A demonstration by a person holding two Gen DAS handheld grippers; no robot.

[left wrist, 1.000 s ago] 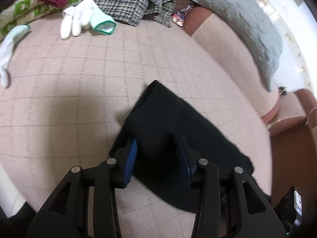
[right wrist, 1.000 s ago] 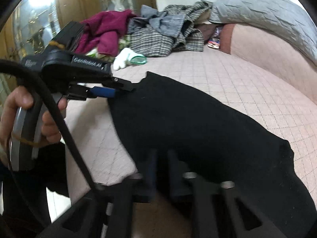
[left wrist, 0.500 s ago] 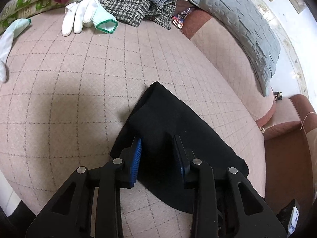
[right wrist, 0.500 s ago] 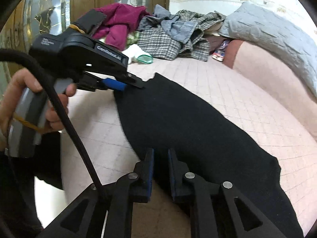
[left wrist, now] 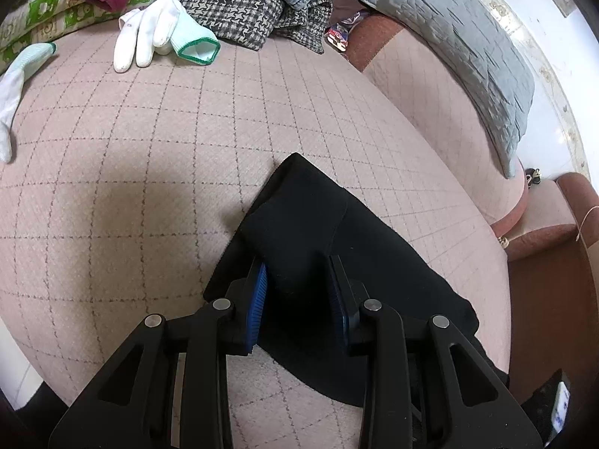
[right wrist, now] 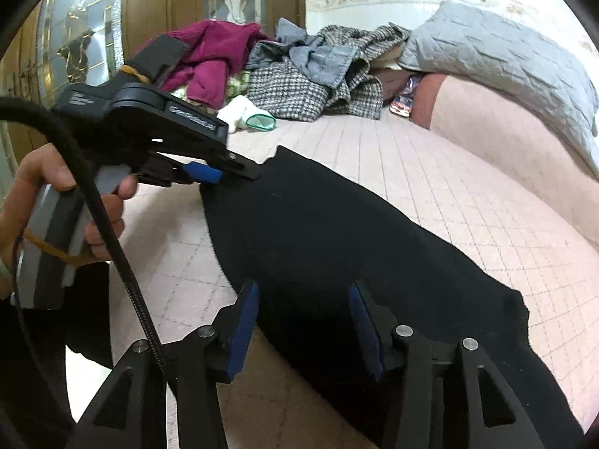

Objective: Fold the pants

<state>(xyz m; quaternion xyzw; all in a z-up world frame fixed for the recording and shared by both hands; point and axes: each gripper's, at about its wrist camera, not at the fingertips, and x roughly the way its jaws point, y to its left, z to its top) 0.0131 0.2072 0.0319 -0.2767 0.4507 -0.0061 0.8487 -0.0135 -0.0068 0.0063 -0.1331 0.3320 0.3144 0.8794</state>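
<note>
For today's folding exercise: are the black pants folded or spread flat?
Folded: the black pants lie doubled on the bed, an upper layer overlapping the lower one.

The black pants [left wrist: 337, 262] lie folded on a pink quilted bed cover [left wrist: 131, 187], running from the middle of the frame down toward the lower right. The left gripper [left wrist: 297, 292] rises from the bottom edge, its blue pads [left wrist: 258, 303] on either side of a raised fold of the black cloth, which fills the gap between them. At the upper left lie a white glove [left wrist: 149, 33] with a green cuff and a white sock [left wrist: 15, 86]. A checked garment [left wrist: 228, 3] is heaped at the top, and a grey quilted pillow [left wrist: 460, 48] slopes along the upper right.
</note>
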